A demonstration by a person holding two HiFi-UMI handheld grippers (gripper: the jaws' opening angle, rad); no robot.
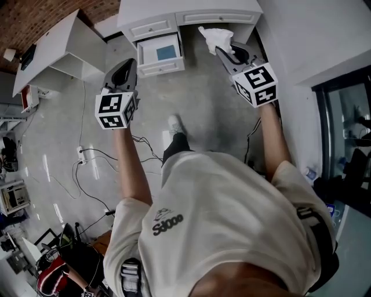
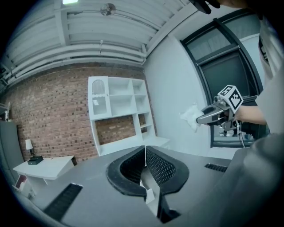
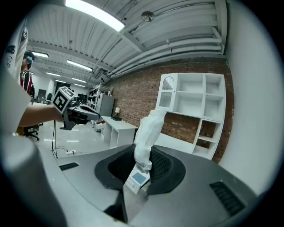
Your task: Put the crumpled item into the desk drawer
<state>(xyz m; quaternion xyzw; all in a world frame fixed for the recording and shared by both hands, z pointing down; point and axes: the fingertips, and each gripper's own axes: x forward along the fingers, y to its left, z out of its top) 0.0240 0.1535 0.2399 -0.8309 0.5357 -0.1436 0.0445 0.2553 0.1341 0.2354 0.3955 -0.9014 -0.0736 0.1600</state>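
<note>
Drawer (image 1: 159, 53) is seen pulled out at the front edge of the desk (image 1: 191, 7), toward its left end, top open, with a blue patch (image 1: 167, 52) inside. Bare floor (image 1: 203, 104) is left open between the person and the desk front. Cables (image 1: 98, 159) and a power strip (image 1: 80, 154) are confined to the left, well apart from both tools.

The white crumpled item (image 1: 215, 36) is held in the air near the desk's front edge, right of the drawer and not over it. The right gripper (image 1: 225, 52) is clamped on its lower end, and the rest sticks up past the jaw tips. The left gripper (image 1: 126, 65) is seen at the left of the drawer front, jaws pressed together with nothing between them.

Grip detail is given only by the right gripper view, where the item is pinched between the ribbed pads. The closed, empty jaws are shown only by the left gripper view. There the other tool and the item are also seen from the side, against a white wall (image 2: 173, 88) and beside a dark-framed window (image 2: 222, 66). The drawer's inside is shown only by the head view.

The floor is grey and glossy. A brick wall (image 3: 133, 95), a white shelf unit (image 3: 195, 106) on the desk against it, a second white desk (image 1: 55, 46) at the left and ceiling strip lights (image 3: 93, 15) are noted.
</note>
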